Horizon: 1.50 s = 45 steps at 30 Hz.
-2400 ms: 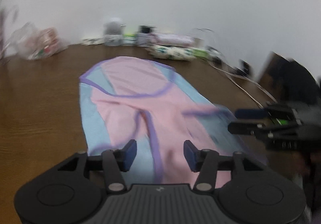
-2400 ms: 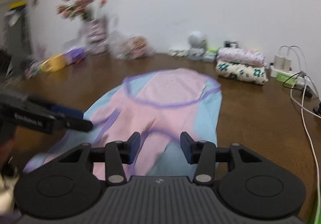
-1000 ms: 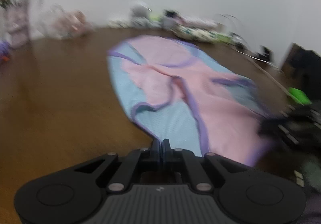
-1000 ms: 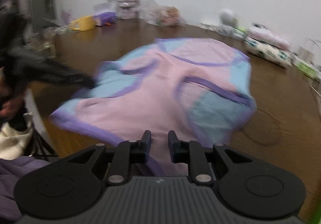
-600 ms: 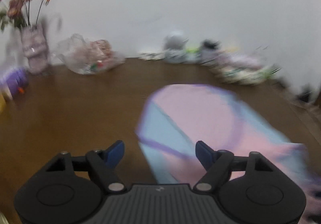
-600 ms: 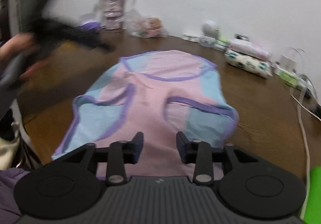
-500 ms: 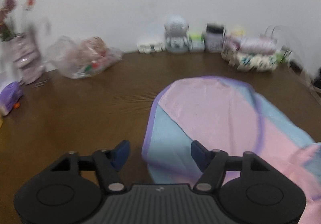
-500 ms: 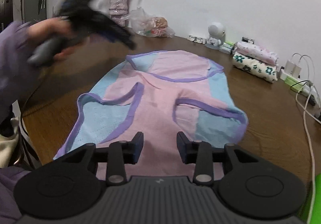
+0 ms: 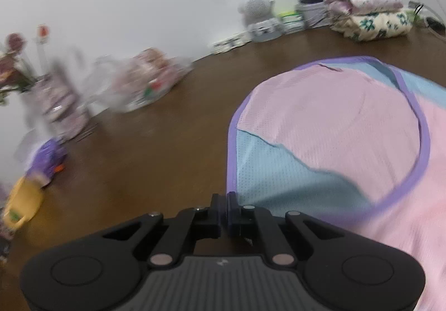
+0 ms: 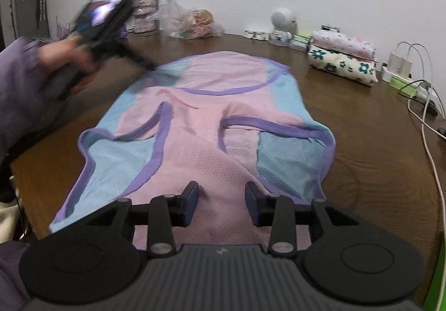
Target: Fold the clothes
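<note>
Thin floppy mesh jersey (image 10: 200, 127): left claw (image 9: 224, 206) pinches its purple hem; right claw (image 10: 221, 206) hovers wide above it.

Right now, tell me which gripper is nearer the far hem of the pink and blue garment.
Left. The left gripper has its jaws shut at the garment's far left edge, by the hem. The right gripper hangs open over the near end, opposite the hem.
</note>
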Available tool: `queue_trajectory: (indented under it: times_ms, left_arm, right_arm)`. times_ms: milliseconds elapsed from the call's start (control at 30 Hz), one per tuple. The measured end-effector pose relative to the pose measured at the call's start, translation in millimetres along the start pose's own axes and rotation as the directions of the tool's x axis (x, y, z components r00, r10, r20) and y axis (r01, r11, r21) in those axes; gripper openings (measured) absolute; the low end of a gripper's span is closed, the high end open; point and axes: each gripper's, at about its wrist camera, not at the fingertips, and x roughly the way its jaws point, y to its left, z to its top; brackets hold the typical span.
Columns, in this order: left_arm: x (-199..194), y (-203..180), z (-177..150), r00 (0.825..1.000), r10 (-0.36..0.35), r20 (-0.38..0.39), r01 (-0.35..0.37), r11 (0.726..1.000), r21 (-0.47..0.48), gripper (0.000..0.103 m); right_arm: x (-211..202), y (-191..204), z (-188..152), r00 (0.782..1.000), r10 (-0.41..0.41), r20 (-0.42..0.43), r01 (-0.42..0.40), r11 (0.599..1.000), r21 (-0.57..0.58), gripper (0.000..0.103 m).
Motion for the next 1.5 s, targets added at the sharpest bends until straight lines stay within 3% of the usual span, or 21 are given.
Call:
queue_trajectory:
  times_ms: [167, 233, 333, 400, 433, 533, 667, 733, 767, 800, 867, 900, 1100, 1200, 1267, 1300, 1333, 1367, 1400, 1433, 1500]
  left_arm:
    - [-57, 1, -59, 0.999, 0.025, -0.036, -0.027, 0.997, -0.075, 0.0]
    - [-82, 3, -75, 1.0, -0.014, -0.022, 0.012, 0.994, -0.106, 0.008]
    - [-108, 19, -74, 0.98, -0.157, 0.123, 0.174, 0.974, -0.147, 0.019]
    - [-110, 24, -67, 0.954, -0.232, 0.192, 0.26, 0.956, -0.133, 0.046]
    - [-105, 23, -65, 0.954, -0.236, 0.183, 0.261, 0.957, -0.127, 0.048]
    - [-90, 20, -58, 0.956, -0.247, 0.157, 0.265, 0.958, -0.109, 0.045]
    - [-69, 16, -49, 0.958, -0.26, 0.122, 0.272, 0.959, -0.084, 0.042]
    - [-59, 13, -44, 0.958, -0.267, 0.105, 0.275, 0.959, -0.072, 0.031]
    - [-54, 12, -42, 0.958, -0.27, 0.096, 0.277, 0.959, -0.066, 0.014]
    - [-49, 11, -39, 0.958, -0.273, 0.087, 0.278, 0.959, -0.06, 0.005]
    - [-42, 9, -37, 0.958, -0.277, 0.071, 0.281, 0.958, -0.054, 0.003]
    - [-46, 7, -41, 0.959, -0.276, 0.066, 0.28, 0.958, -0.061, 0.003]
    - [-91, -16, -71, 0.966, -0.256, 0.037, 0.258, 0.964, -0.064, 0.003]
    - [-132, -39, -90, 0.956, -0.29, 0.034, 0.291, 0.956, -0.043, 0.006]
    - [-152, -43, -96, 0.941, -0.333, 0.065, 0.336, 0.941, -0.031, 0.012]
    - [-158, -40, -97, 0.934, -0.339, 0.109, 0.344, 0.938, -0.034, 0.021]
    - [-160, -35, -97, 0.93, -0.337, 0.145, 0.347, 0.937, -0.043, 0.033]
    - [-157, -29, -96, 0.93, -0.326, 0.171, 0.34, 0.938, -0.062, 0.059]
    - [-153, -23, -95, 0.929, -0.314, 0.196, 0.334, 0.939, -0.081, 0.067]
    - [-149, -18, -95, 0.928, -0.301, 0.222, 0.328, 0.939, -0.101, 0.066]
    - [-135, -9, -93, 0.916, -0.346, 0.201, 0.377, 0.915, -0.144, 0.063]
  right_arm:
    - [11, -20, 13, 0.991, -0.132, -0.011, 0.132, 0.991, 0.021, 0.037]
    - [13, -25, 18, 0.988, -0.157, -0.008, 0.157, 0.987, 0.029, 0.037]
    - [0, -14, 29, 0.999, -0.036, 0.035, 0.035, 0.999, 0.022, 0.037]
    - [-7, 11, 29, 0.998, 0.054, 0.033, -0.052, 0.998, -0.048, 0.038]
    - [-11, 24, 28, 0.995, 0.098, 0.029, -0.095, 0.992, -0.082, 0.04]
    - [-22, 59, 16, 0.982, 0.188, -0.004, -0.186, 0.969, -0.163, 0.042]
    - [-44, 76, -10, 0.975, 0.224, -0.014, -0.222, 0.951, -0.215, 0.042]
    - [-47, 73, -16, 0.976, 0.217, -0.025, -0.217, 0.951, -0.218, 0.04]
    - [-46, 72, -18, 0.977, 0.209, -0.032, -0.21, 0.953, -0.217, 0.032]
    - [-46, 70, -20, 0.979, 0.2, -0.039, -0.203, 0.955, -0.217, 0.025]
    - [-45, 67, -23, 0.982, 0.182, -0.053, -0.189, 0.958, -0.217, 0.004]
    - [-45, 65, -25, 0.983, 0.173, -0.059, -0.182, 0.959, -0.217, 0.002]
    - [-47, 29, -29, 0.997, 0.026, -0.067, -0.039, 0.979, -0.198, 0.001]
    - [-53, 16, -25, 1.0, 0.015, -0.018, -0.018, 0.987, -0.16, 0.002]
    - [-58, 7, -22, 1.0, 0.007, 0.014, -0.005, 0.991, -0.134, 0.004]
    - [-60, 3, -21, 1.0, 0.003, 0.03, 0.001, 0.993, -0.121, 0.007]
    - [-62, -2, -19, 0.999, -0.002, 0.046, 0.007, 0.994, -0.107, 0.011]
    - [-64, -6, -18, 0.998, -0.007, 0.062, 0.013, 0.996, -0.094, 0.025]
    - [-65, -5, -17, 0.997, 0.01, 0.077, -0.003, 0.996, -0.093, 0.036]
    - [-64, 4, -17, 0.994, 0.058, 0.089, -0.047, 0.993, -0.112, 0.056]
    - [-57, 15, -17, 0.992, 0.091, 0.089, -0.079, 0.989, -0.126, 0.058]
